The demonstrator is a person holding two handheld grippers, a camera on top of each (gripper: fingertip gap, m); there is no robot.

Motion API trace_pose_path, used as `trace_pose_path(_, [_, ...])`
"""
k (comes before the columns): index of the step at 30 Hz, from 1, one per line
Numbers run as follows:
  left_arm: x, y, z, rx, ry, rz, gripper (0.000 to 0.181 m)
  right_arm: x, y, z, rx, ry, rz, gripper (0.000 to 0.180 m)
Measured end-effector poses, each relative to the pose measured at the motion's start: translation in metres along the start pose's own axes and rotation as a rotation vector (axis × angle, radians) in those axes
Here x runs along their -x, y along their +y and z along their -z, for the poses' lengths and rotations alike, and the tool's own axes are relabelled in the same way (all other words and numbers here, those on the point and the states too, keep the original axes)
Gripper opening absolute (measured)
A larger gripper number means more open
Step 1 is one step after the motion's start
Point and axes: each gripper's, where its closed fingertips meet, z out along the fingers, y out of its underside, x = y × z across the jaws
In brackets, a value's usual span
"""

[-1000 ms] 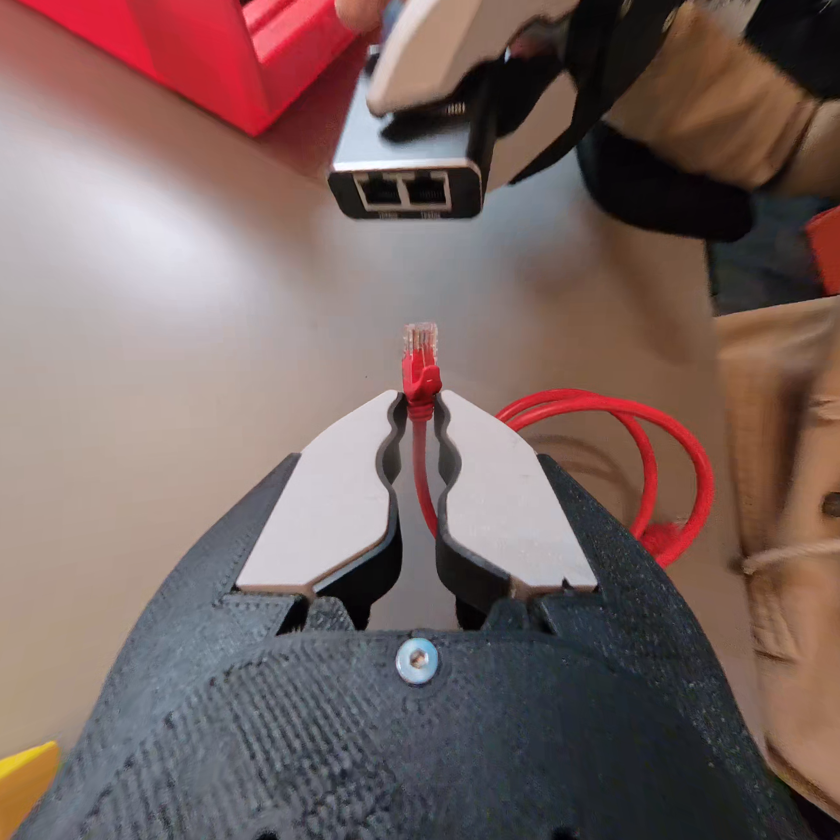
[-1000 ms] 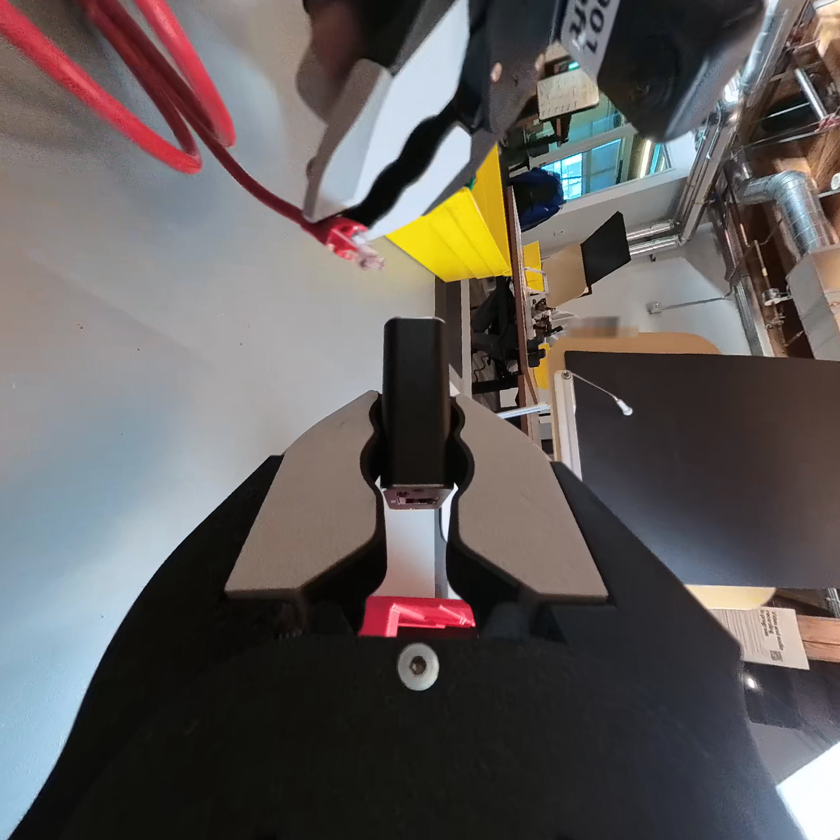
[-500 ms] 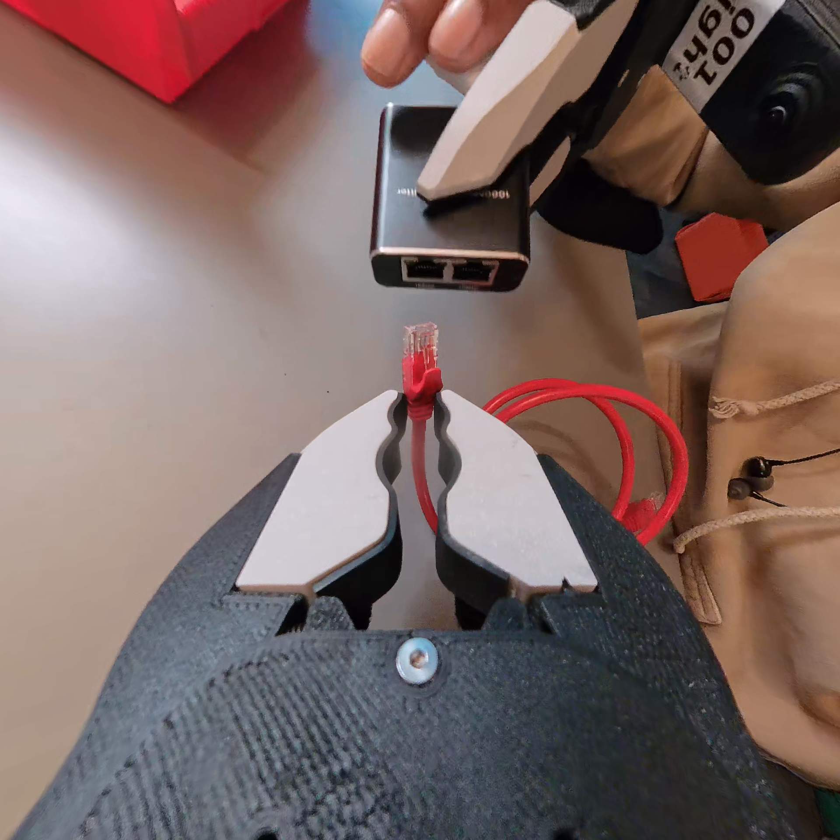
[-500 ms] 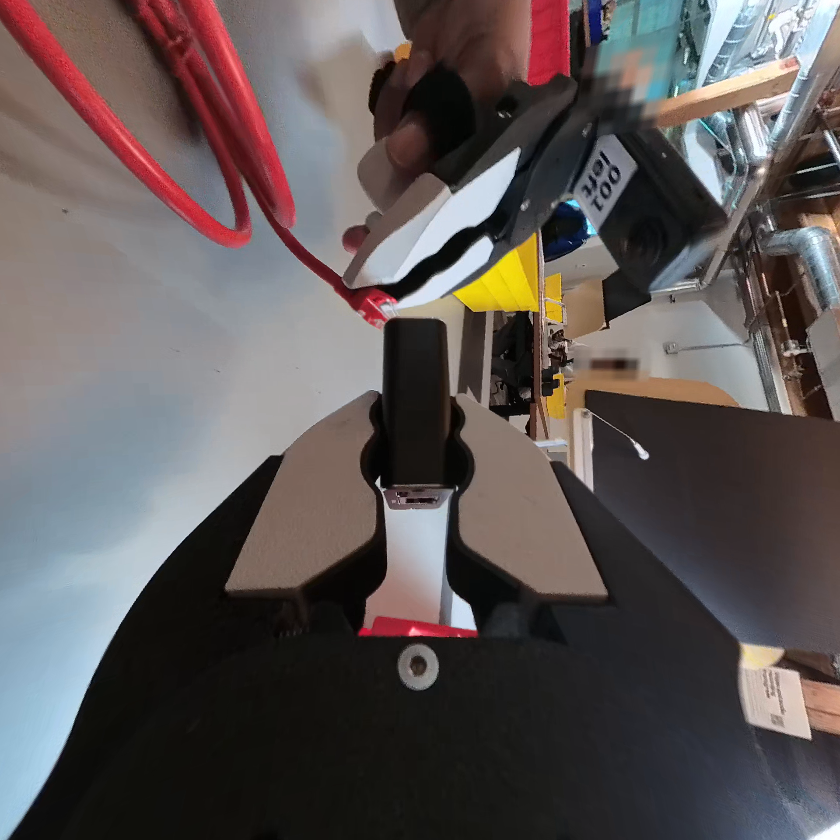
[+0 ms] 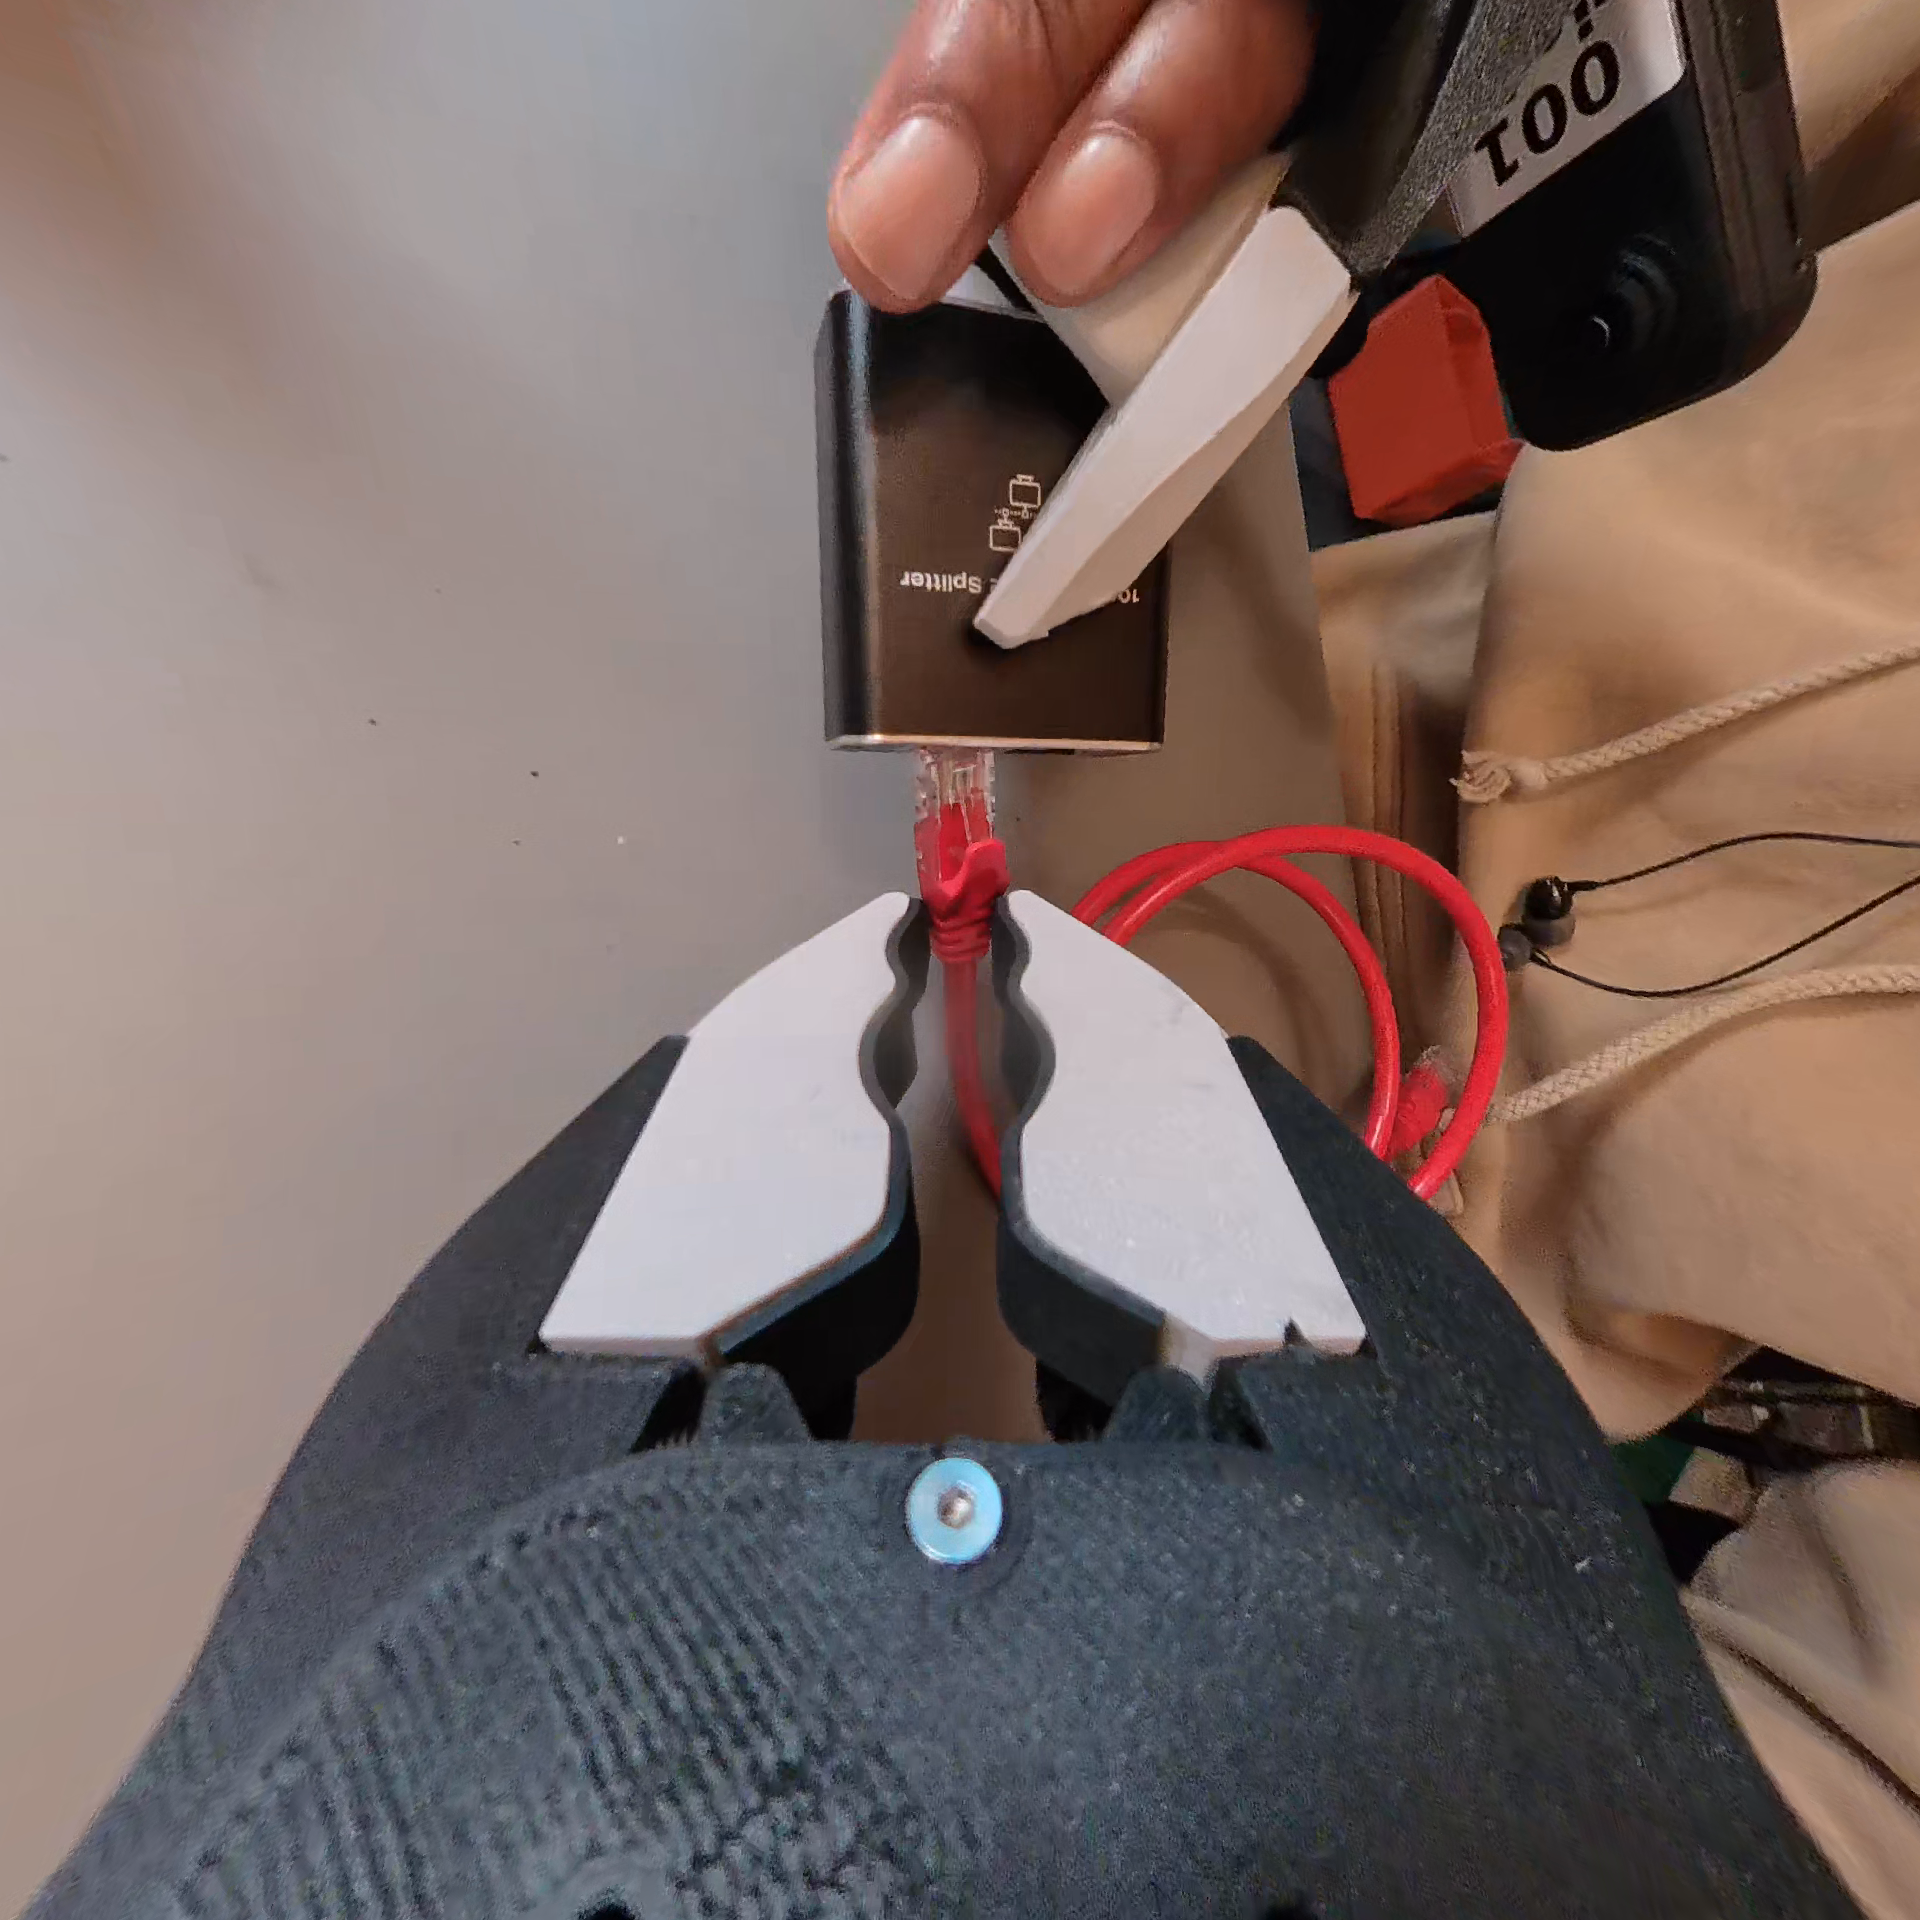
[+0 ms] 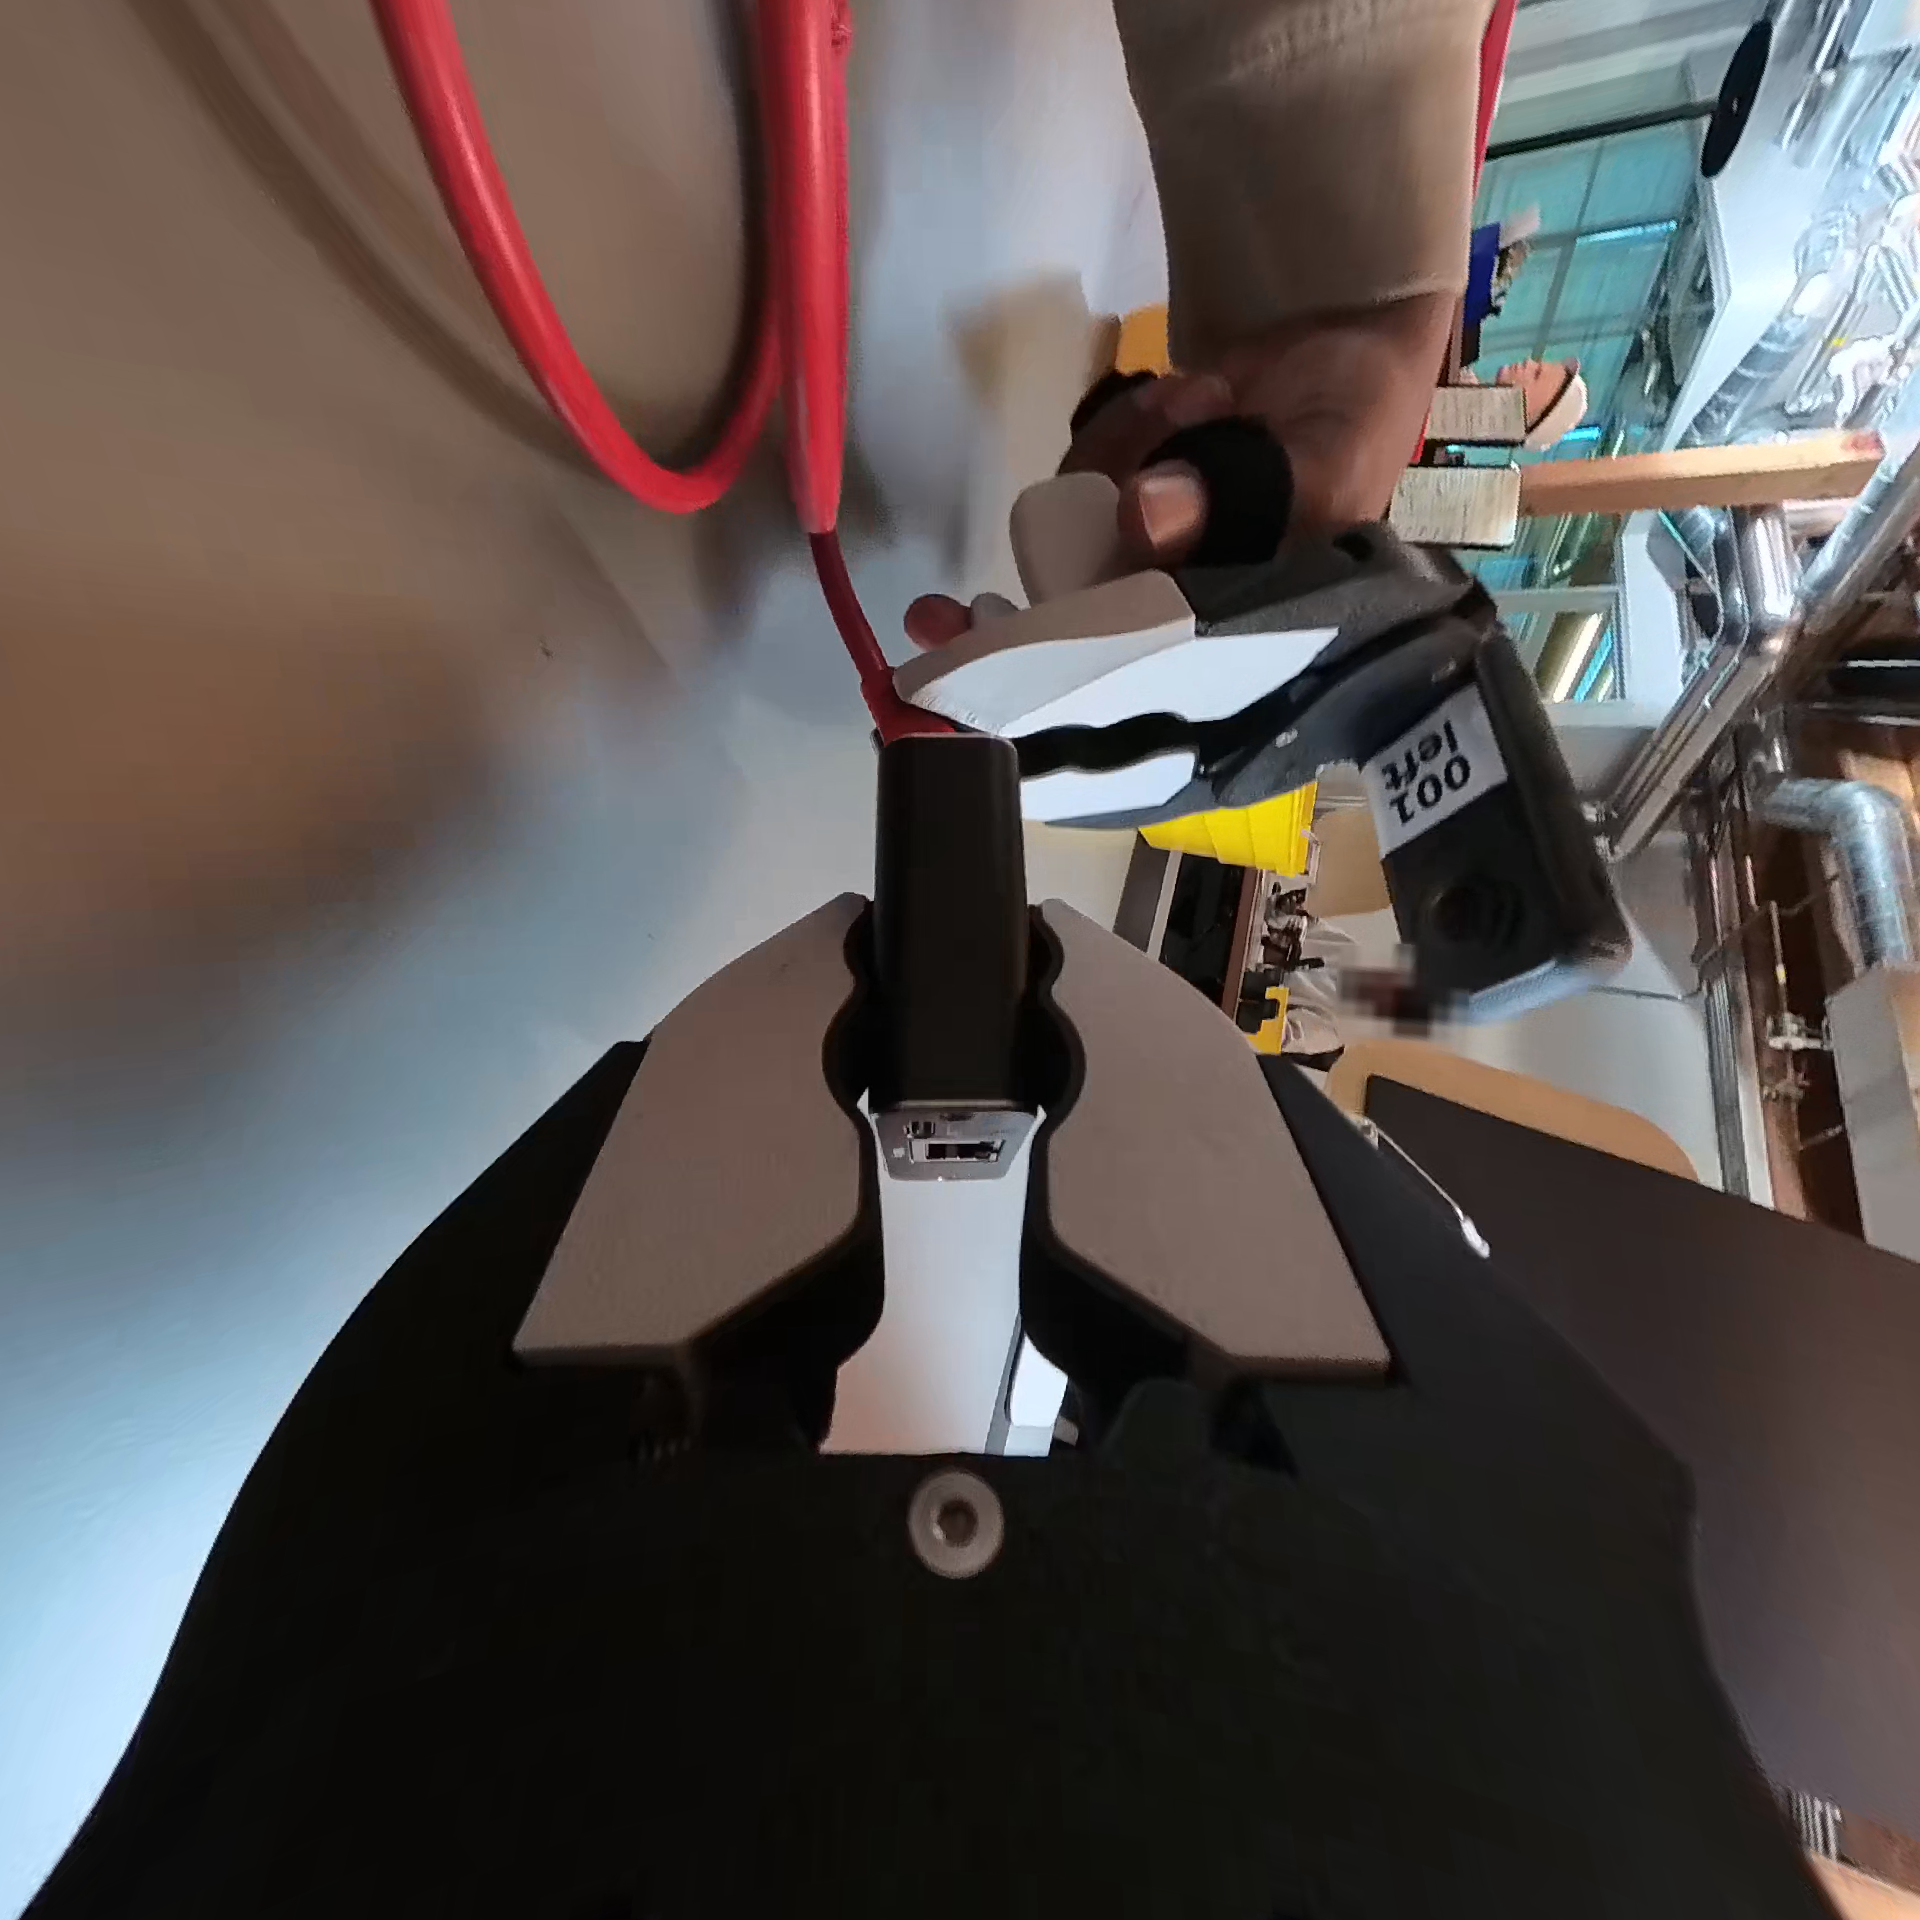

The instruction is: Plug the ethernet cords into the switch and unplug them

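Note:
My left gripper (image 5: 958, 912) is shut on the boot of a red ethernet cord (image 5: 964, 899). Its clear plug (image 5: 951, 781) has its tip in a port on the near face of the small black switch (image 5: 935, 582). My right gripper (image 6: 951, 914) is shut on that switch (image 6: 945, 914) and holds it above the table. In the left wrist view the right gripper's finger (image 5: 1164, 457) lies over the switch, with a hand (image 5: 997, 135) behind it. In the right wrist view the left gripper (image 6: 1039, 717) meets the switch's far end, where the red cord (image 6: 842, 613) enters.
The rest of the red cord hangs in loops (image 5: 1382, 997) to the right, in front of a person's beige hoodie (image 5: 1662, 935). The grey-beige table (image 5: 364, 623) lies beneath. A yellow bin (image 6: 1236, 842) and a dark panel (image 6: 1662, 1299) show behind. The left gripper's tips are roughly 4 cm from the right gripper's.
The switch and the plug have come together: the plug was a gap away from the ports and its tip now sits in a port. Both grips stayed shut.

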Motion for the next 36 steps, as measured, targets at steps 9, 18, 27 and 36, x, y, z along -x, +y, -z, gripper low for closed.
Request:
trace_pose_path(9, [-0.016,0.009,-0.007,0.034,0.132,-0.102,0.012,0.007,-0.034,0.009,-0.101,-0.026,0.07,0.026])
trace_pose_path(18, [-0.04,0.009,-0.018,0.074,0.237,-0.238,0.011,0.012,-0.07,0.026,-0.254,-0.151,0.128,0.026])
trace_pose_path(27, [-0.036,-0.01,0.005,-0.093,0.196,-0.21,0.012,-0.015,-0.023,0.018,-0.063,-0.042,-0.014,0.029])
trace_pose_path(36, [-0.014,-0.026,0.009,-0.18,0.077,-0.111,0.012,-0.016,0.017,0.011,0.189,0.006,0.036,0.028])
